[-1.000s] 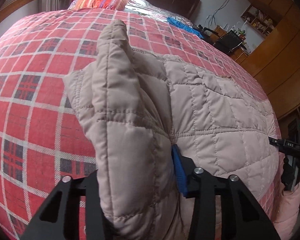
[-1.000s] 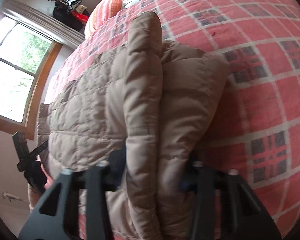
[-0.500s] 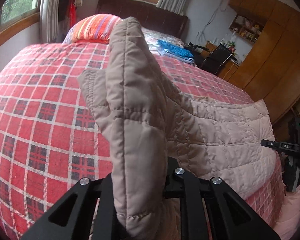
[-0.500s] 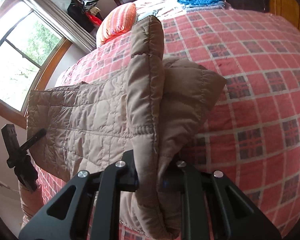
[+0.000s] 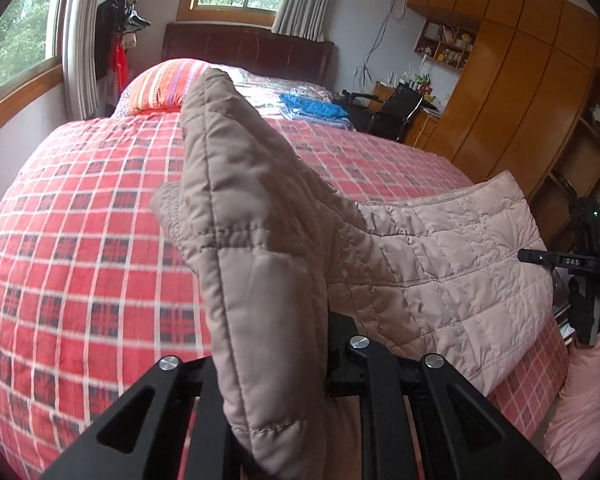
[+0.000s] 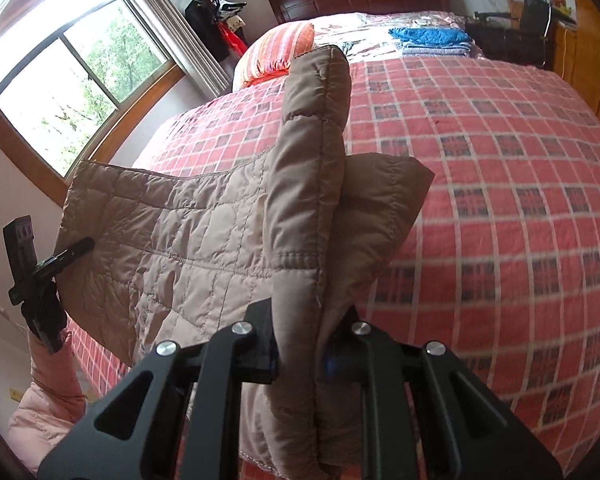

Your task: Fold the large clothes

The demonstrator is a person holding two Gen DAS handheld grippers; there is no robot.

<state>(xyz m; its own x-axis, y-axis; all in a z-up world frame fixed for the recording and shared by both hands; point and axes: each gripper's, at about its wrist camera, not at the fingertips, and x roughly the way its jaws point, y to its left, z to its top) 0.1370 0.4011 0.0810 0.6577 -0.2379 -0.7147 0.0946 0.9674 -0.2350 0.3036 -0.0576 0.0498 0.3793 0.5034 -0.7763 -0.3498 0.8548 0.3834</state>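
A beige quilted jacket [image 5: 440, 256] hangs stretched between my two grippers above the bed [image 5: 80, 240] with its red plaid sheet. My left gripper [image 5: 276, 360] is shut on a thick folded edge of it, which stands up in front of the lens. At the right edge of this view the right gripper [image 5: 540, 258] holds the jacket's other end. In the right wrist view the right gripper [image 6: 300, 344] is shut on a bunched fold of the jacket [image 6: 172, 240]. The left gripper [image 6: 76, 249] shows at the far left of that view. Pink sleeves [image 5: 580, 400] show behind the grippers.
An orange striped pillow [image 5: 160, 88] and a folded blue cloth [image 5: 312, 106] lie near the dark headboard [image 5: 244, 52]. Wooden wardrobes [image 5: 520, 80] and a black chair [image 5: 404, 104] stand right of the bed. Windows [image 6: 72, 72] line the left wall.
Both grippers have risen with the jacket. It lay flat on the bed a second ago and now hangs taut above the sheet. Both views have tilted up toward the headboard.
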